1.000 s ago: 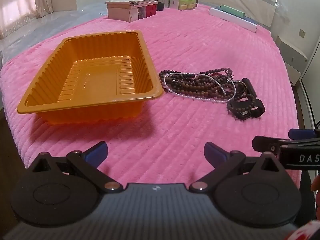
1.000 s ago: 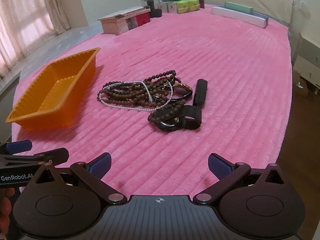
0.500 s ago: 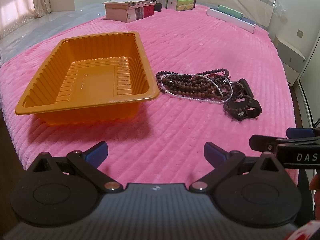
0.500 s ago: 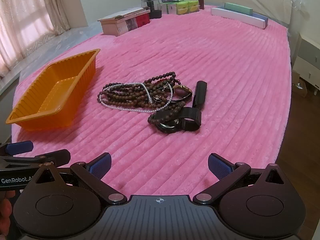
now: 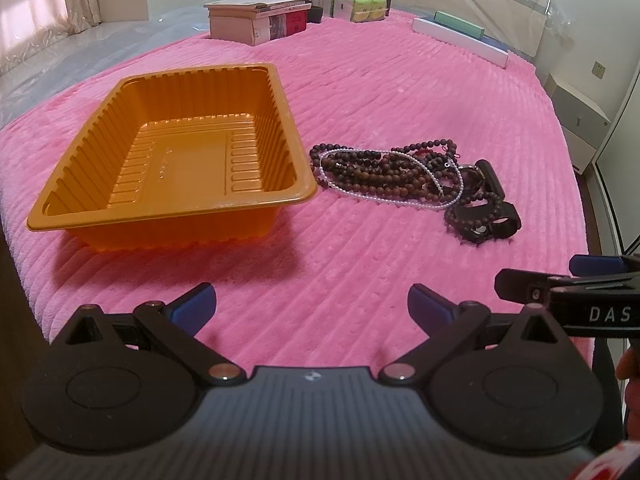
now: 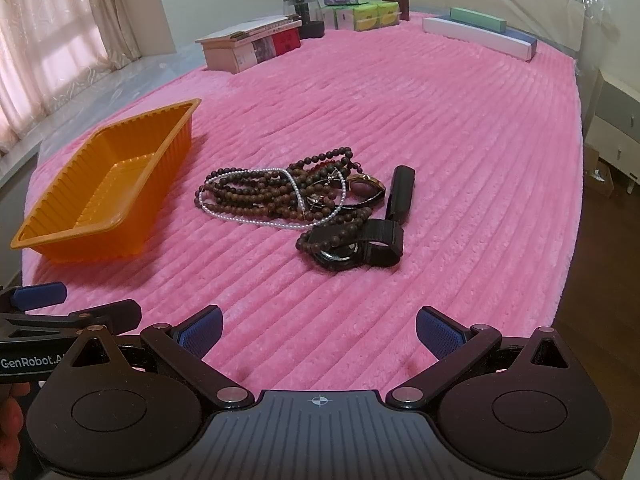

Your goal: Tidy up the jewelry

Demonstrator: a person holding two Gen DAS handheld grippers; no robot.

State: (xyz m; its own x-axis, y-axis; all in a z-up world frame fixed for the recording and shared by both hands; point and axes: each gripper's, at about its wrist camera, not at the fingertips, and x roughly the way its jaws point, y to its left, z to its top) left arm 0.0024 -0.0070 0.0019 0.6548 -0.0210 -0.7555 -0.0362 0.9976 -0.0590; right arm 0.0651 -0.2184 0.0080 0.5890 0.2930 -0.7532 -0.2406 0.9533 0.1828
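Observation:
An empty orange plastic tray [image 5: 100, 216] [image 6: 44, 236] stands on the pink ribbed bedspread. Right of it lies a tangled pile of dark wooden bead strings [image 5: 380, 170] [image 6: 256, 196] with a white pearl strand [image 6: 296, 194], a pink-faced watch [image 6: 364, 188] and a black-strapped watch [image 5: 486, 222] [image 6: 360, 246]. My left gripper [image 5: 310, 306] is open and empty, near the bed's front edge, short of the tray and pile. My right gripper [image 6: 318, 330] is open and empty, in front of the pile. Each gripper shows at the other view's edge.
At the far end of the bed stand a stack of books and boxes [image 5: 260, 16] [image 6: 248, 42], tissue packs [image 6: 360, 14], a dark jar [image 6: 300, 6] and long flat boxes [image 5: 460, 38] [image 6: 480, 34]. A nightstand [image 6: 616, 128] stands off the bed's right side.
Both views have drifted slightly; the tray and jewelry pile sit a little lower and closer in frame. Both grippers stay open and nothing has been touched.

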